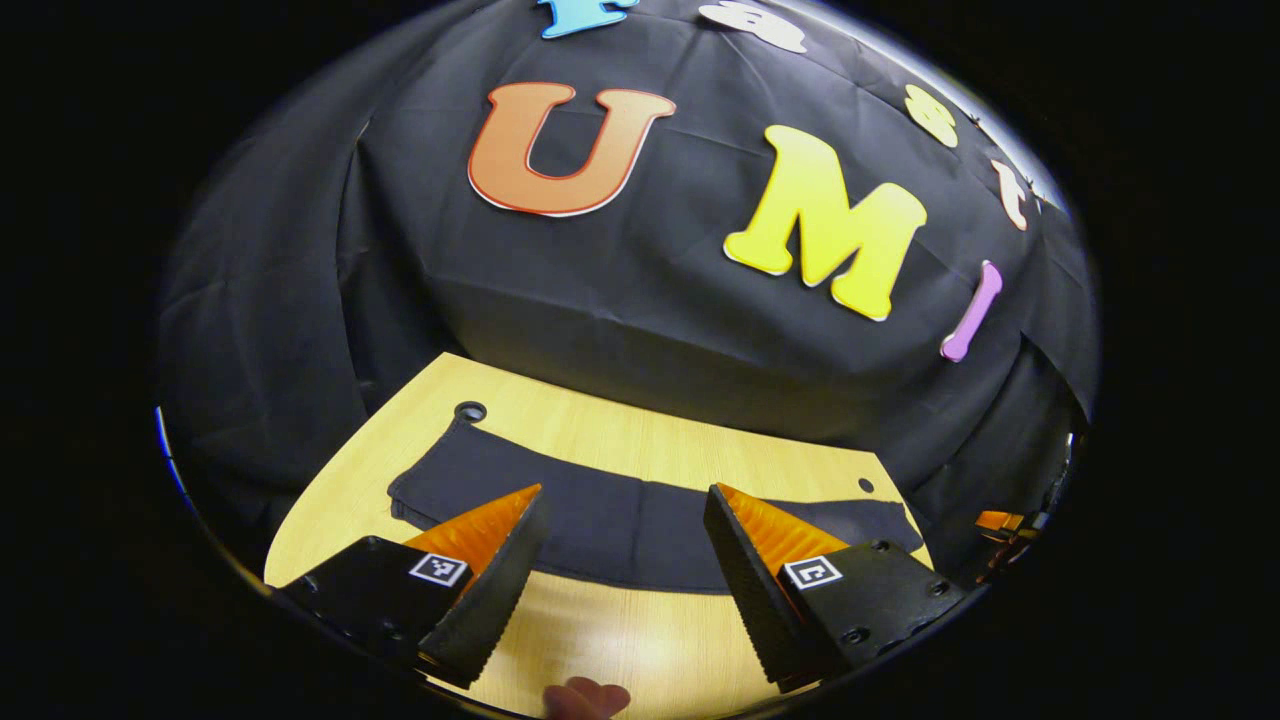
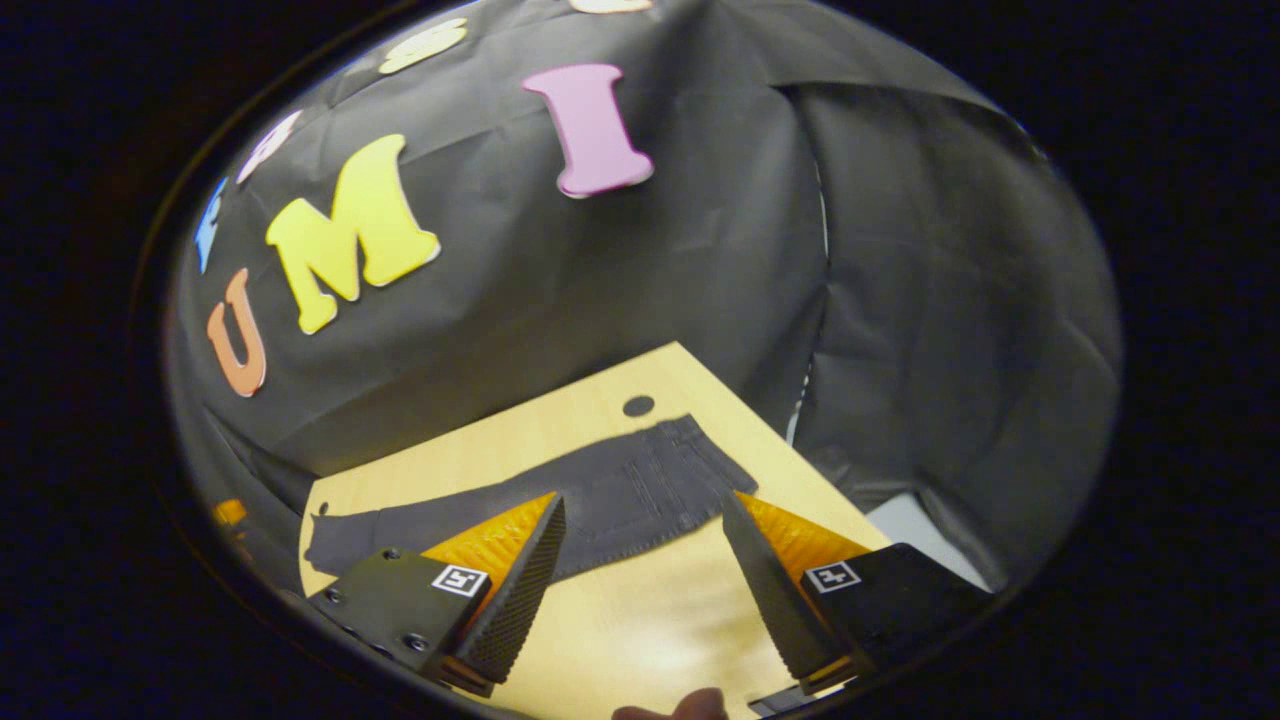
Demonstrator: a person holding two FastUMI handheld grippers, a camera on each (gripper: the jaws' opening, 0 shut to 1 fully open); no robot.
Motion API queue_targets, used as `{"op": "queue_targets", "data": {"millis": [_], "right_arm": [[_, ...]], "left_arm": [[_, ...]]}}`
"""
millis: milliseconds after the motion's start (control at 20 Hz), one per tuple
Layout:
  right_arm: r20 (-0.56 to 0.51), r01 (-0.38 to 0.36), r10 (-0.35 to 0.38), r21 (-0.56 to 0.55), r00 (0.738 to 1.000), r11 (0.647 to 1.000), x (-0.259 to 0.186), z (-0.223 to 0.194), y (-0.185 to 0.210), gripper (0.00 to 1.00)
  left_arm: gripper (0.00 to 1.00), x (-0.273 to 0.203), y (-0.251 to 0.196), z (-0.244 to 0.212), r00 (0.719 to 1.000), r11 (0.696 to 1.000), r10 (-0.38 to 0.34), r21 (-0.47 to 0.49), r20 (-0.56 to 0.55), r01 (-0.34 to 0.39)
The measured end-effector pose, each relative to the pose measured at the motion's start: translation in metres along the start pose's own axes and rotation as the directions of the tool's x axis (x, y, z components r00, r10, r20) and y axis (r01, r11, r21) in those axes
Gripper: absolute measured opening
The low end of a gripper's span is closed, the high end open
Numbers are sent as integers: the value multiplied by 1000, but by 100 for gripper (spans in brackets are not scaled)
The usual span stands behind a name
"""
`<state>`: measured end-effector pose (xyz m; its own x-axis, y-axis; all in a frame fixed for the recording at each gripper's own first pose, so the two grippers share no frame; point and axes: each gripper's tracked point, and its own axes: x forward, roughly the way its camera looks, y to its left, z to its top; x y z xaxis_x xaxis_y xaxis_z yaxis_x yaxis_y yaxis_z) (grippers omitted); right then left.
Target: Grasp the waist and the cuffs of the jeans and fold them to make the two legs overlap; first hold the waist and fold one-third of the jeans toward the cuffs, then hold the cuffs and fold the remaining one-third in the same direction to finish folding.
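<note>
The jeans (image 1: pixel 640 520) lie flat on the wooden counter (image 1: pixel 640 420), spread long from one side to the other, dark against the light wood. In the left gripper view, the end at the left lies just beside a round hole (image 1: pixel 470 411) in the counter, and the other end reaches near a smaller hole (image 1: pixel 866 485) at the right. The left claw (image 1: pixel 625 495) hangs above the near edge of the jeans, its fingers released and well apart, with nothing between them. A fingertip (image 1: pixel 585 697) of a person shows at the bottom edge.

In the right gripper view, the narrow end of the jeans (image 2: pixel 640 495) is at the left and the wide waist part at the right, close to a round hole (image 2: pixel 638 405). The right claw (image 2: pixel 645 500) is also released, gripping nothing, above the jeans and the bare counter (image 2: pixel 640 610).
</note>
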<state>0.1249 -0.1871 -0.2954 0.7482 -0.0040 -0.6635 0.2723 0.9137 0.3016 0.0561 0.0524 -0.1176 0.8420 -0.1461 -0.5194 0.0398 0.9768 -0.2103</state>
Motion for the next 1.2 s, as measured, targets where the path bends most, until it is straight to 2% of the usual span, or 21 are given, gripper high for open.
{"op": "queue_targets", "data": {"millis": [50, 100, 150, 250, 350, 500, 600, 750, 900, 950, 1050, 1100, 1200], "right_arm": [[-42, -14, 17, 71, 999, 997, 9, -11, -5, 99], [-76, -23, 34, 150, 996, 988, 21, -17, -13, 94], [-106, -22, 48, 234, 993, 972, 30, -21, -25, 98], [-150, -12, 75, 386, 986, 922, 66, -27, -43, 98], [-176, 3, 93, 482, 980, 876, 99, -28, -59, 98], [-177, 29, 70, 500, 982, 865, 140, -27, -80, 98], [-188, 44, 73, 552, 979, 833, 157, -26, -88, 98], [-171, 34, 92, 620, 981, 784, 161, -22, -96, 98], [-148, 10, 113, 648, 982, 762, 163, -13, -92, 98], [-142, 1, 119, 644, 983, 765, 172, -13, -82, 92], [-154, 35, 70, 590, 986, 806, 198, -25, -76, 88], [-160, 55, 46, 572, 986, 819, 199, -28, -81, 75], [-146, 45, 49, 581, 988, 813, 193, -22, -82, 48]], "left_arm": [[99, -2, 0, -6, 1000, 1000, 5, -2, -3, -5], [99, -3, -1, -10, 1000, 1000, 14, -20, -6, -15], [99, -4, -2, -16, 1000, 999, 21, -46, -17, -21], [99, -6, -2, -25, 998, 994, 44, -96, -40, -48], [99, -9, -2, -35, 996, 989, 68, -128, -60, -75], [99, -10, -4, -50, 990, 985, 99, -130, -100, -112], [99, -11, -5, -60, 985, 985, 120, -109, -126, -134], [99, -13, -6, -63, 979, 981, 134, -119, -151, -153], [99, -12, -4, -61, 976, 978, 150, -122, -156, -169], [99, -13, -3, -61, 976, 976, 154, -129, -157, -174], [99, -15, 2, -61, 973, 970, 163, -152, -163, -188], [99, -15, 8, -63, 972, 967, 167, -165, -164, -194], [99, -19, 19, -64, 970, 960, 178, -187, -167, -209]]}}
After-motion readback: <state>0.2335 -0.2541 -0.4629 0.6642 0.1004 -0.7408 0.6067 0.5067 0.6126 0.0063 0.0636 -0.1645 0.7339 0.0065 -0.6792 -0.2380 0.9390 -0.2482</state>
